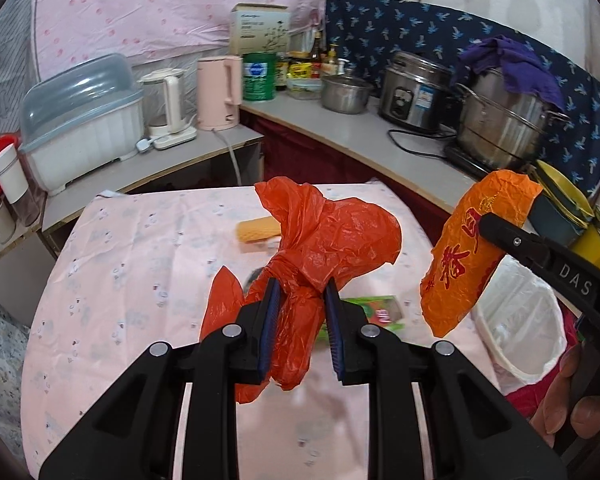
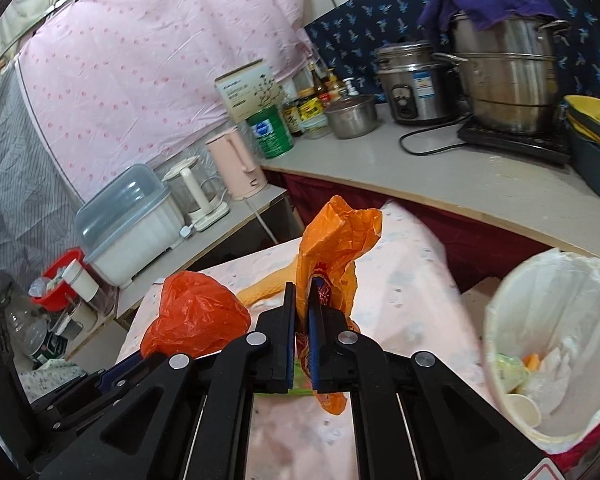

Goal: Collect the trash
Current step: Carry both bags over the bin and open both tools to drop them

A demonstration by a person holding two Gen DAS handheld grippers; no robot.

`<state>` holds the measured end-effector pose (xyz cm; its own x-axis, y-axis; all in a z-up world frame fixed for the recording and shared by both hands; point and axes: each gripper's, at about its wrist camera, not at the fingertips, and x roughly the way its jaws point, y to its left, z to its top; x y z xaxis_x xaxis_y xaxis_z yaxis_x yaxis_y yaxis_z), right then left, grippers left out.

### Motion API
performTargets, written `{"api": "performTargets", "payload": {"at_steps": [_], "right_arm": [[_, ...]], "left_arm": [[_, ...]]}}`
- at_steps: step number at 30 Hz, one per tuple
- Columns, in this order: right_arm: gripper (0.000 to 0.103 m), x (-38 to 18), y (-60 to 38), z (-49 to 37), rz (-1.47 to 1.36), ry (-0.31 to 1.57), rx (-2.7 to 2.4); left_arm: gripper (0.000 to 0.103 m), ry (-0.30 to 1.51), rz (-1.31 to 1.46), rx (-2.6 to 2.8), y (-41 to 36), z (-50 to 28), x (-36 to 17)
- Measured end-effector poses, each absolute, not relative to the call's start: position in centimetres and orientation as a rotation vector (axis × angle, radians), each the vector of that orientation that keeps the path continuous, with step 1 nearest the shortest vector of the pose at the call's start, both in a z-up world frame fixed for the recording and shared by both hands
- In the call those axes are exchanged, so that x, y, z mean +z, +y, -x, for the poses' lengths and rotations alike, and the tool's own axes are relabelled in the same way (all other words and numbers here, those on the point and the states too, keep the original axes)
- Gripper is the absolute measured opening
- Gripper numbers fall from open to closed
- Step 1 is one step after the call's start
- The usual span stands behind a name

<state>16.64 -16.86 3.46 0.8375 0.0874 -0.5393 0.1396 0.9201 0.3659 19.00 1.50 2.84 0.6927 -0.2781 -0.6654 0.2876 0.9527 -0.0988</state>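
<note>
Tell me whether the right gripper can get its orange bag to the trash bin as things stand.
Probably yes: the right gripper holds the orange bag lifted off the table, and the trash bin gapes beside it, nothing between.

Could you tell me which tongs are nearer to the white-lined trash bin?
Right. The right tongs, shut on the orange bag, are beside the bin; the left tongs, gripping the red bag, are farther away.

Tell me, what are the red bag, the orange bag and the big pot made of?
Red bag: thin plastic film, probably; it crinkles, shines and lets light through. Orange bag: also thin crinkly plastic, glossy, with red printing. Big pot: looks like stainless steel, silvery with bright reflections.
</note>
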Motion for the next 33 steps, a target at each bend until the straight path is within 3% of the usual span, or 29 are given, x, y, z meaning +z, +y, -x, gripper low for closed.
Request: {"api": "performTargets", "payload": {"at_steps": [13, 33], "right_arm": [[0.006, 3.8, -26.2, -9.5, -0.465, 0.533, -0.182], [0.006, 0.0, -37.0, -4.0, -0.570, 0.527, -0.355]], "left_arm": [[0.022, 0.739, -0.100, -0.472, -8.6, -14.5, 3.1], [0.022, 0.808, -0.212, -0.644, -20.8, -12.1, 0.3]]}}
